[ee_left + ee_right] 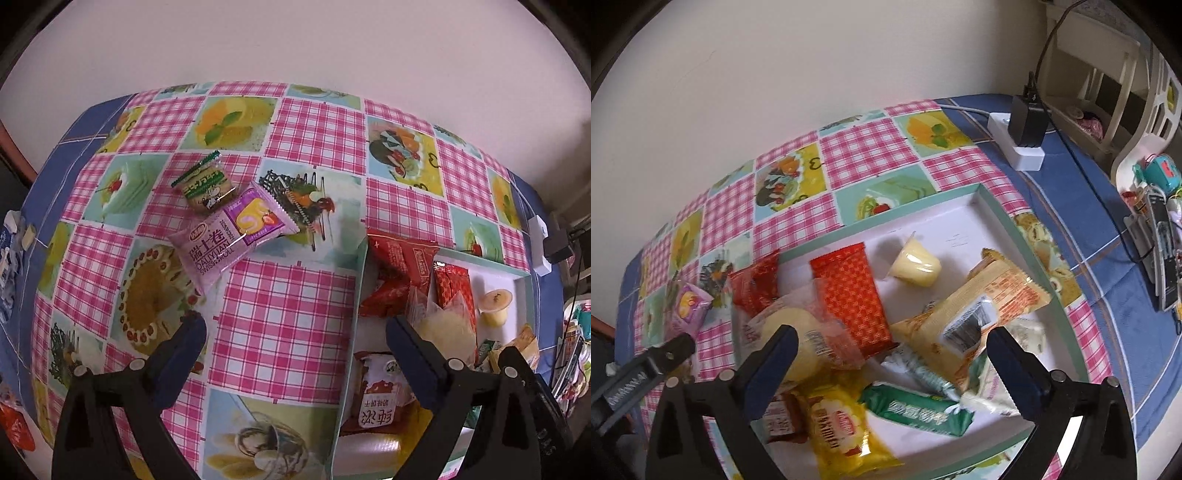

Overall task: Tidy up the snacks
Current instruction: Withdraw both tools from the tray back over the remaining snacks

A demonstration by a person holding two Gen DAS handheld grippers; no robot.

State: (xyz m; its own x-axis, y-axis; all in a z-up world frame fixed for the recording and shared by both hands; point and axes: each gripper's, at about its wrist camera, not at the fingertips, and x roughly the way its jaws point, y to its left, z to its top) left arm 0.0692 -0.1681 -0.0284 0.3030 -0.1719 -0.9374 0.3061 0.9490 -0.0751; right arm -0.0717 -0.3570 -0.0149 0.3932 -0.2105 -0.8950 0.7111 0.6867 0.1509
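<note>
A pink Swiss-roll packet (229,240) lies on the chequered tablecloth, overlapping a green biscuit packet (207,184) behind it. My left gripper (295,325) is open with nothing between its fingers, above bare cloth in front of them and beside the tray's left rim (364,277). My right gripper (890,338) hangs open and empty over the white, green-rimmed tray (1004,210). In the tray lie a red checked packet (849,295), a yellow jelly cup (916,266), a tan packet (979,306), a green packet (916,406), a yellow packet (842,432) and a pale round cake (779,317).
A white power strip with a black charger (1023,140) and its cable lie on the blue cloth at the table's far right. A pale chair (1137,110) and small clutter stand beyond the right edge. A wall runs along the table's back. Blue-and-white packets (9,266) sit at the left edge.
</note>
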